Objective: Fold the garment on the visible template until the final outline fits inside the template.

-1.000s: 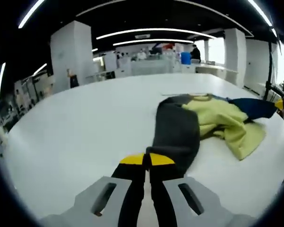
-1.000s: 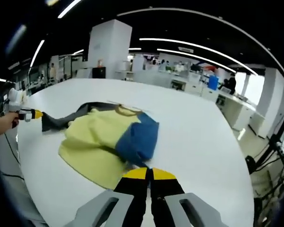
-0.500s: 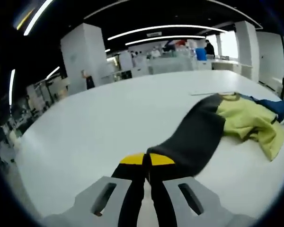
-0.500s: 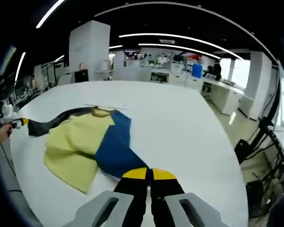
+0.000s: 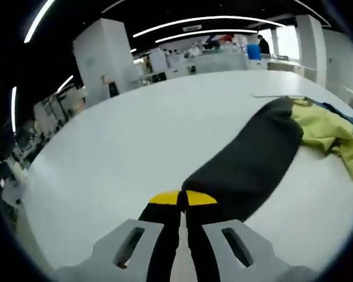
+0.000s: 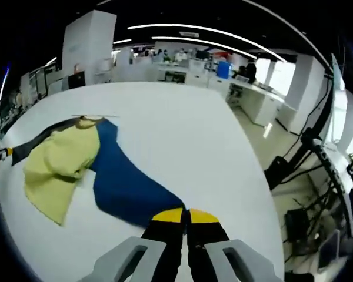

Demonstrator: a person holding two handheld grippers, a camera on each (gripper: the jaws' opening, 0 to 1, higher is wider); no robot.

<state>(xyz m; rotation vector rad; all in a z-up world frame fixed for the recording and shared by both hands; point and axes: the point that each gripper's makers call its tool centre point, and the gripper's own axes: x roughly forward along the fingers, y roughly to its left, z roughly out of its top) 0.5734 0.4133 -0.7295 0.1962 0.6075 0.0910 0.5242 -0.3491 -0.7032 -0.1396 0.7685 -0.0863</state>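
Observation:
The garment lies on a white table [image 5: 123,135]; it has a yellow body [image 6: 54,165], a dark grey sleeve [image 5: 250,161] and a blue sleeve [image 6: 125,185]. My left gripper [image 5: 182,198] is shut on the end of the grey sleeve, which stretches away to the yellow body [image 5: 326,130]. My right gripper [image 6: 185,216] is shut on the end of the blue sleeve. In the right gripper view the left gripper [image 6: 1,153] shows small at the far left, at the grey sleeve's [image 6: 38,140] end. A thin pale strip [image 6: 95,116] lies on the table just beyond the collar.
The table's right edge drops to a floor with dark stands and cables [image 6: 300,176]. Desks and people stand far behind the table [image 5: 223,56]. A white pillar [image 5: 103,59] rises at the back left. Bare tabletop [image 6: 182,129] spreads around the garment.
Both grippers have drawn apart, each with its sleeve. The grey and blue sleeves have been pulled out long and flatter. The yellow body has spread out from its bunched heap.

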